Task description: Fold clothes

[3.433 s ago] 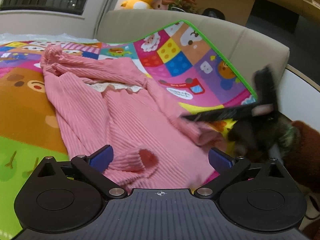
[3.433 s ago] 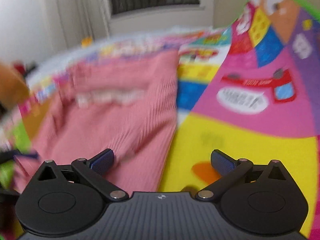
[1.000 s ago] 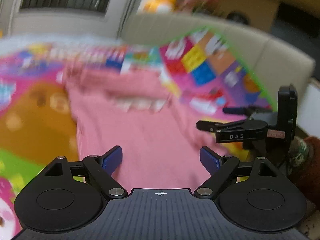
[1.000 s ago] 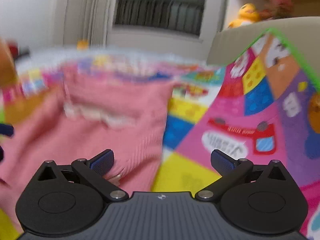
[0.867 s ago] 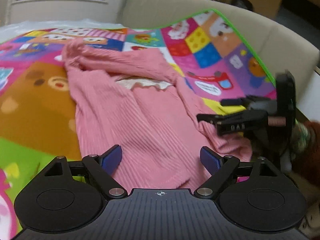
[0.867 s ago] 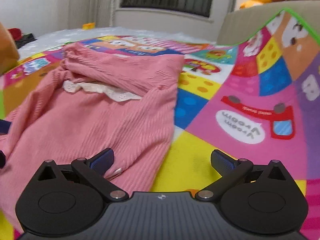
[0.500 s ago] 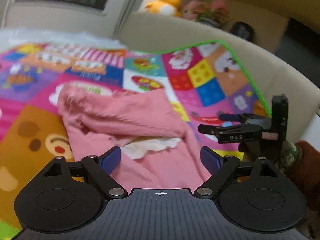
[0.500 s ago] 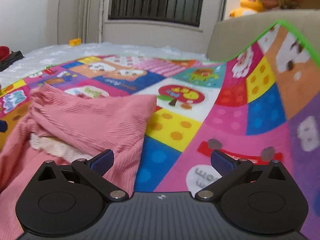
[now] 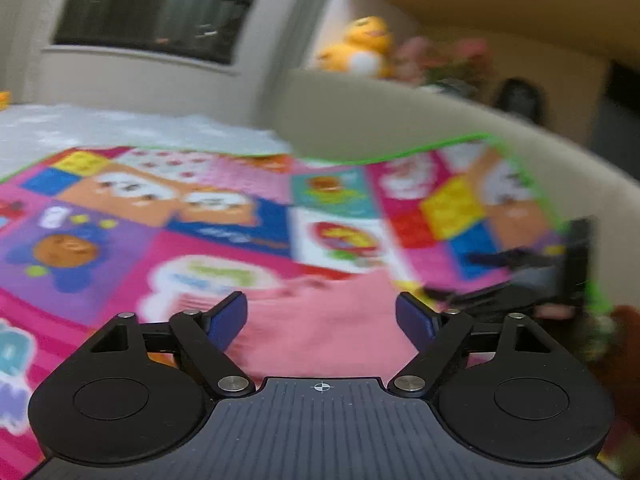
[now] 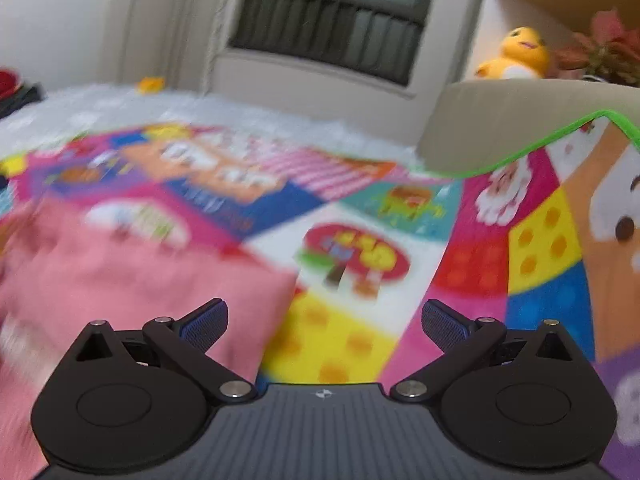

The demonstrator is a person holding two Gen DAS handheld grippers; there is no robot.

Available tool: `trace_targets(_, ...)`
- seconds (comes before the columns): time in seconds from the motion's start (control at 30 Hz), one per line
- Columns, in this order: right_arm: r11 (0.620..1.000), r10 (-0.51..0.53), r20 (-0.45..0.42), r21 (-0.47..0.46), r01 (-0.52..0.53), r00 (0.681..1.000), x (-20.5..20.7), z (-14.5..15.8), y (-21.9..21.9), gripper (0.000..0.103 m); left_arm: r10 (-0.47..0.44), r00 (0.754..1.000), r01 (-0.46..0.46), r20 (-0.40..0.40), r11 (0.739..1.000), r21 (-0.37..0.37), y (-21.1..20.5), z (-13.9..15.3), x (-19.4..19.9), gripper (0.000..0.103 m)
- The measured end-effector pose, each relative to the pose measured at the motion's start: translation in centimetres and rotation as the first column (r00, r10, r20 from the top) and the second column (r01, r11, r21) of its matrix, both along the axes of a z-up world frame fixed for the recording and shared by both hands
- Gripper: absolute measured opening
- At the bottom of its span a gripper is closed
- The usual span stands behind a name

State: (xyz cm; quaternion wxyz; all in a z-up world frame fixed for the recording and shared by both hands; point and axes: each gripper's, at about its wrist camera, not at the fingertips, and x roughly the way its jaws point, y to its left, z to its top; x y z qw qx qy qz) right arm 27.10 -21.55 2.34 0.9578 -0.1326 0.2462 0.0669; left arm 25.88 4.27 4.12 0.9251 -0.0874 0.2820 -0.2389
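A pink ribbed garment (image 9: 320,328) lies on a colourful play mat (image 9: 224,216). In the left wrist view only its far edge shows, just ahead of my left gripper (image 9: 321,316), which is open with nothing between its fingers. The other gripper's black body (image 9: 532,280) shows blurred at the right of that view. In the right wrist view the pink garment (image 10: 132,280) fills the lower left, its corner ending near the left fingertip. My right gripper (image 10: 324,320) is open over the garment's right edge and the mat (image 10: 360,264). Both views are motion-blurred.
A beige sofa back (image 9: 420,120) rises behind the mat, whose green-edged end climbs it at the right. A yellow plush duck (image 10: 516,56) and pink flowers (image 9: 444,60) sit on top. A white fluffy rug (image 10: 200,108) and a barred window (image 10: 332,28) lie beyond.
Both grippers have moved forward over the garment toward its far end, so less pink cloth shows. Both stay open and hold nothing.
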Motion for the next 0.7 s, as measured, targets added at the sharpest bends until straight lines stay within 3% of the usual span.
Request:
trace_targets(0.1, 0.995, -0.021, -0.045, -0.1, 0.016, 0.999, 2.8, -2.4, 0.8, 0.103, 0.085, 0.995, -0.078, -0.043, 0.988, 0.13, 0.1, -2.4, 2.6, 0.072)
trace_targets(0.17, 0.984, -0.031, -0.082, -0.176, 0.016, 0.996, 3.8, -4.5, 0.5, 0.103, 0.11, 0.991, -0.089, -0.076, 0.966, 0.243, 0.4, -4.8, 3.2, 0.077)
trace_targets(0.2, 0.982, -0.033, -0.095, -0.186, 0.015, 0.995, 4.1, -5.2, 0.2, 0.103, 0.094, 0.992, -0.071, -0.082, 0.967, 0.246, 1.0, -5.6, 3.1, 0.077)
trace_targets(0.37, 0.999, -0.034, -0.152, 0.016, 0.037, 0.988, 4.4, -2.7, -2.5, 0.103, 0.079, 0.989, -0.069, -0.122, 0.994, 0.086, 3.4, -3.7, 3.2, 0.078)
trace_targets(0.47, 0.983, 0.017, -0.159, 0.183, 0.012, 0.987, 4.3, -0.6, -3.6, 0.103, 0.063, 0.977, -0.087, -0.201, 0.99, -0.11, 5.0, -1.9, 4.6, 0.089)
trace_targets(0.6, 0.912, 0.081, -0.23, 0.409, 0.021, 0.97, 6.2, 0.4, -4.3, 0.102, 0.094, 0.938, -0.16, -0.334, 0.972, -0.174, 5.5, -2.5, 7.5, 0.089)
trace_targets(0.7, 0.89, 0.102, -0.278, 0.454, 0.037, 0.955, 8.2, -0.6, -3.6, 0.09, 0.121, 0.906, -0.211, -0.405, 0.96, -0.185, 5.6, -4.1, 9.3, 0.088)
